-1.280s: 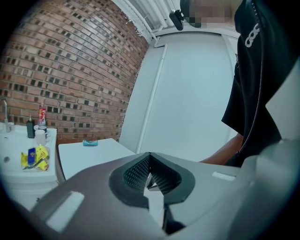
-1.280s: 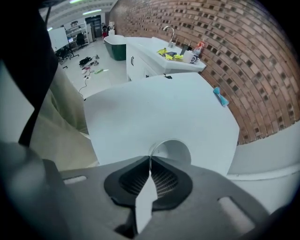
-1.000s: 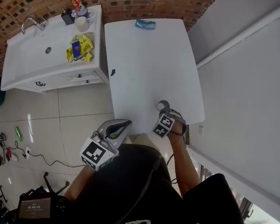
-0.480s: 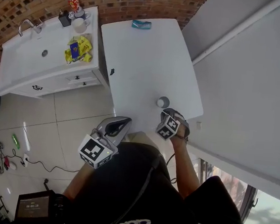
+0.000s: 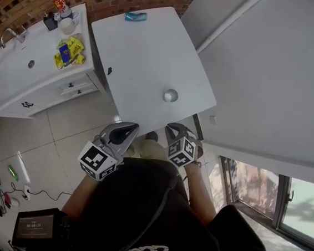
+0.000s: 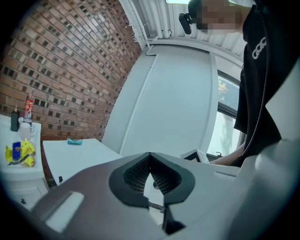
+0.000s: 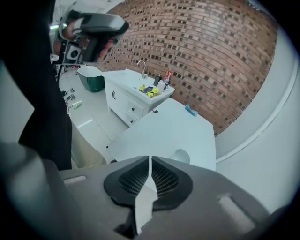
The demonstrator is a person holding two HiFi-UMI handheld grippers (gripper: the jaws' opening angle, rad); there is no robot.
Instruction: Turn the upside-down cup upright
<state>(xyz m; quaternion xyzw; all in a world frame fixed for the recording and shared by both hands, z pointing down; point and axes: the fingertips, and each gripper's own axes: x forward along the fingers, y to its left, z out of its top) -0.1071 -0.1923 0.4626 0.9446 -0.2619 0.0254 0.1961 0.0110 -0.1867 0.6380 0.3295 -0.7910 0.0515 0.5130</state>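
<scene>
A small pale cup (image 5: 170, 95) stands alone near the front right edge of the white table (image 5: 142, 54). In the right gripper view the cup (image 7: 181, 155) shows a round rim that seems to face up. My right gripper (image 5: 174, 131) hangs off the table's near edge, well short of the cup; its jaws are closing, almost together, with nothing between them (image 7: 150, 159). My left gripper (image 5: 127, 128) is held beside it over the floor, with its fingertips together and nothing in them (image 6: 150, 154).
A blue packet (image 5: 135, 16) lies at the table's far end. Left of the table stands a white sink cabinet (image 5: 16, 88) with a tap, a mug (image 5: 66, 24) and yellow packets (image 5: 68, 51). A grey wall (image 5: 262, 77) runs along the right. Cables lie on the tiled floor.
My right gripper has let go of the cup, then lifted and drawn back off the table edge. The cup stays on the table. My left gripper has shifted a little.
</scene>
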